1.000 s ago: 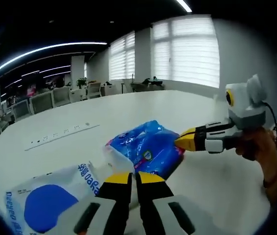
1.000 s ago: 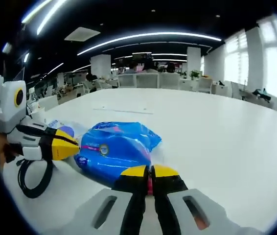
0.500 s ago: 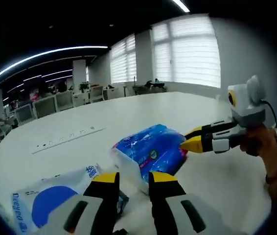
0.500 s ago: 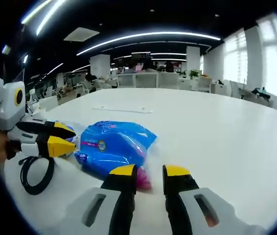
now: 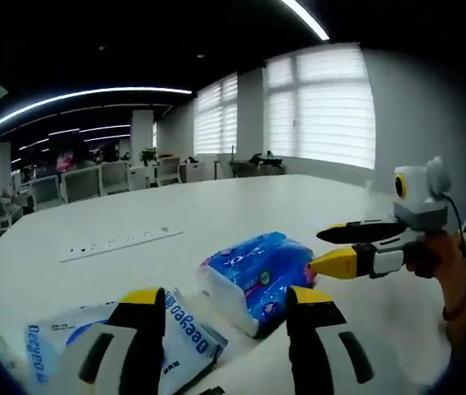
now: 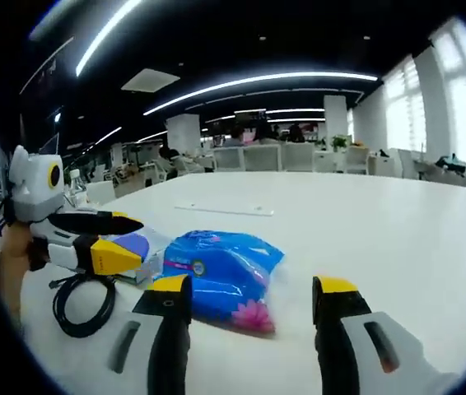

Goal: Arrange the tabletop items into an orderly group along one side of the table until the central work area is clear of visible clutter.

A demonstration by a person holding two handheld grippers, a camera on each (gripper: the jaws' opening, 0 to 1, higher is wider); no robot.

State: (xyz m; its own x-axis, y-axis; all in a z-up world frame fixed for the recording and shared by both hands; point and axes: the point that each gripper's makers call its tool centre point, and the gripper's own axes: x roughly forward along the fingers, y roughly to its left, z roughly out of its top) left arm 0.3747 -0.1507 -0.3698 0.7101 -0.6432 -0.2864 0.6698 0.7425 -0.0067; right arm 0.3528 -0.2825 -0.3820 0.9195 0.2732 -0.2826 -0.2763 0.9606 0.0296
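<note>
Both grippers hover low over the white surface (image 5: 216,214), each with its jaws spread wide and nothing between them. In the left gripper view, the left gripper (image 5: 226,309) points along the surface toward the blue tissue pack (image 5: 258,267), which lies flat just ahead of its yellow tips. The right gripper (image 5: 344,247) enters from the right, held in a person's hand (image 5: 443,267), its jaws parted one above the other, with the lower yellow tip just beside the pack's far end.

In the right gripper view, the right gripper (image 6: 253,300) frames the same blue tissue pack (image 6: 221,276) from the opposite side; the pack rests on the surface between and just beyond the tips. The left gripper (image 6: 105,239) comes in from the left, jaws apart.

The left gripper view gives a white and blue bag (image 5: 109,346) lying flat beside the pack, partly hidden behind its own left jaw, and windows with blinds (image 5: 323,103) beyond. The right gripper view adds a coiled black cable (image 6: 81,300) on the surface under the left gripper, and rows of office chairs (image 6: 282,156) in the distance.
</note>
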